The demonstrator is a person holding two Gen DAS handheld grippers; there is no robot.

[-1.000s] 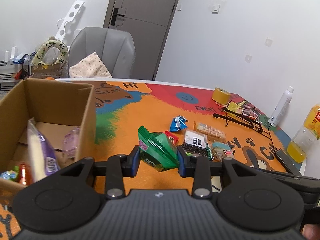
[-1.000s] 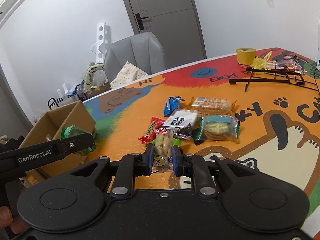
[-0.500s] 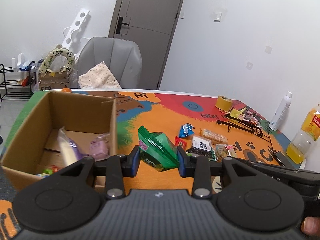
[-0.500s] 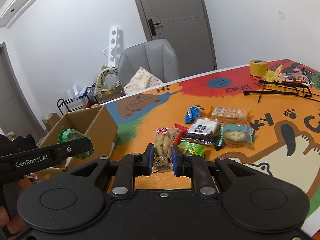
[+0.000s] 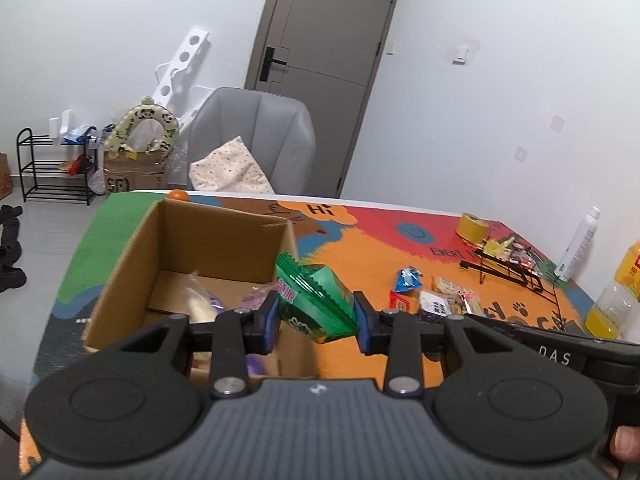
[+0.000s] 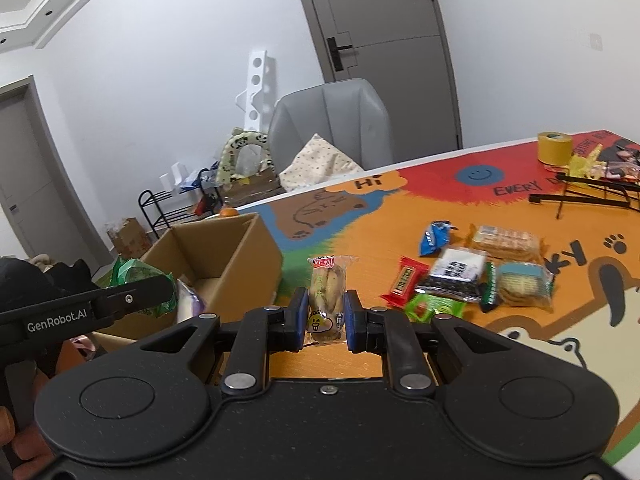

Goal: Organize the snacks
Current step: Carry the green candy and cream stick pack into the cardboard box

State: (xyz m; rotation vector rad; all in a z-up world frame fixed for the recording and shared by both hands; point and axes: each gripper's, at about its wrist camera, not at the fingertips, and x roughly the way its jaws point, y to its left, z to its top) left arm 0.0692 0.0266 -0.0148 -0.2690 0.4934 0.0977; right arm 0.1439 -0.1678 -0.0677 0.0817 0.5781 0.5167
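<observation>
Both grippers have risen since a moment ago, so the cardboard box (image 5: 132, 264) now shows its whole open top; the left gripper (image 5: 316, 316) stays clamped on the green snack bag (image 5: 316, 300), holding it above the box's near right corner; inside the box lie a pale packet (image 5: 200, 304) and a pinkish one (image 5: 256, 294); the right gripper (image 6: 326, 316) pinches a clear peanut packet (image 6: 328, 292) upright, above the orange tablecloth (image 6: 372, 240) just right of the box; further right the remaining snacks (image 6: 460, 268) sit clustered on the cloth; beyond them stand a black wire rack (image 6: 584, 196) and a yellow tape roll (image 6: 554, 148); a grey chair (image 5: 256, 136) stands behind the table.
</observation>
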